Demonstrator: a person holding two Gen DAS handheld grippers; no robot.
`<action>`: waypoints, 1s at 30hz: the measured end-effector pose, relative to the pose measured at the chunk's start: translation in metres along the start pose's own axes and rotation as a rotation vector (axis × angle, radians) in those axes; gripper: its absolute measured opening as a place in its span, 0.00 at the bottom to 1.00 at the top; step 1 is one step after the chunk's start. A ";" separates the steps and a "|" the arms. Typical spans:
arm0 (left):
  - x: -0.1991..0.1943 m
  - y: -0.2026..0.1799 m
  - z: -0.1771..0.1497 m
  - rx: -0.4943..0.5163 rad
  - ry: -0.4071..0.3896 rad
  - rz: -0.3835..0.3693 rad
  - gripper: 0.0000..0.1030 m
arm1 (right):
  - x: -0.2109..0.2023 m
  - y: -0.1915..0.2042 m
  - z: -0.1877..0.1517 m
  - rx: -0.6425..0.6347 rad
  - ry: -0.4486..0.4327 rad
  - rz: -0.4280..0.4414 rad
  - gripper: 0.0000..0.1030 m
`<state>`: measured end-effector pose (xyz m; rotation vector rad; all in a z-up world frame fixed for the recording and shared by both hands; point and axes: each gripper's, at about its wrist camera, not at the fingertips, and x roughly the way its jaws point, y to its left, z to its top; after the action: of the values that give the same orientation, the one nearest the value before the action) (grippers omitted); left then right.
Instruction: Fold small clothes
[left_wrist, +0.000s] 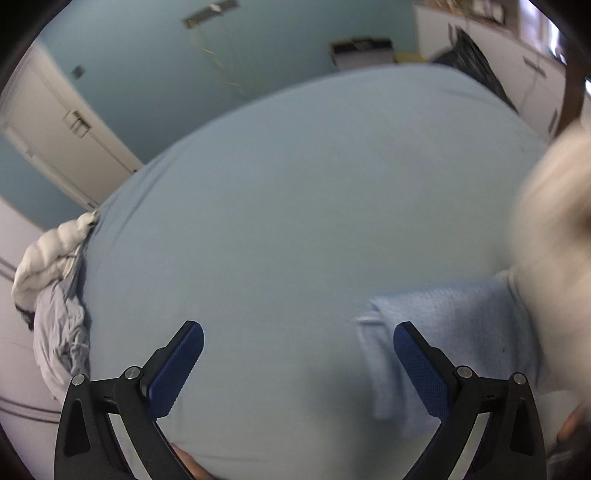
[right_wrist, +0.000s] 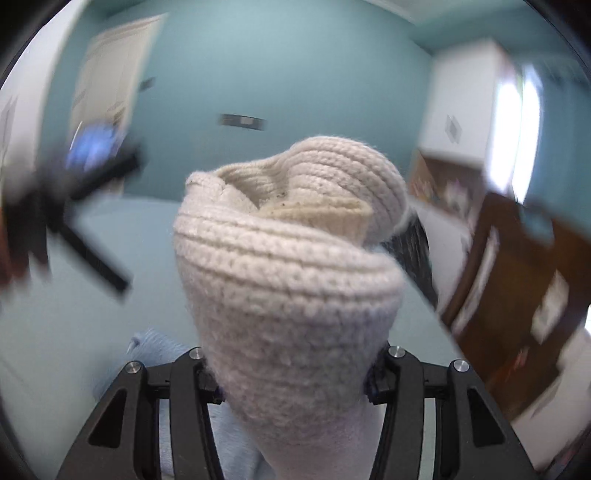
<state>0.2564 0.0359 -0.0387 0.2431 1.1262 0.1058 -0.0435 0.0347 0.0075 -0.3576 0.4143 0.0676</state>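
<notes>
My right gripper (right_wrist: 291, 373) is shut on a cream knitted garment (right_wrist: 288, 273), which stands bunched up between the jaws and hides the fingertips. The same garment shows as a cream blur at the right edge of the left wrist view (left_wrist: 554, 221). My left gripper (left_wrist: 298, 363) is open and empty above the light blue bed sheet (left_wrist: 295, 203). A light blue folded cloth (left_wrist: 454, 317) lies on the sheet behind its right finger (left_wrist: 421, 373); it also shows low in the right wrist view (right_wrist: 159, 350). The left gripper appears blurred at the left in the right wrist view (right_wrist: 77, 206).
A crumpled white and grey pile of bedding (left_wrist: 55, 288) lies at the bed's left edge. A white door (left_wrist: 62, 136) and teal wall (left_wrist: 184, 74) stand beyond. A black bag (left_wrist: 472, 62) and white cabinets (left_wrist: 517, 70) are at the far right. A brown dresser (right_wrist: 517, 302) stands right.
</notes>
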 end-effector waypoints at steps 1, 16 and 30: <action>-0.002 0.010 -0.001 -0.029 -0.018 -0.001 1.00 | -0.003 0.024 0.002 -0.083 -0.026 -0.005 0.46; -0.001 0.047 -0.094 -0.070 -0.047 -0.033 1.00 | 0.017 0.207 -0.106 -0.906 0.027 0.084 0.73; 0.009 -0.046 -0.116 0.157 -0.015 -0.008 1.00 | 0.018 -0.055 0.011 0.026 0.650 0.611 0.99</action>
<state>0.1535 0.0094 -0.1054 0.3787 1.1219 0.0082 -0.0153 -0.0129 0.0278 -0.2088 1.1591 0.5502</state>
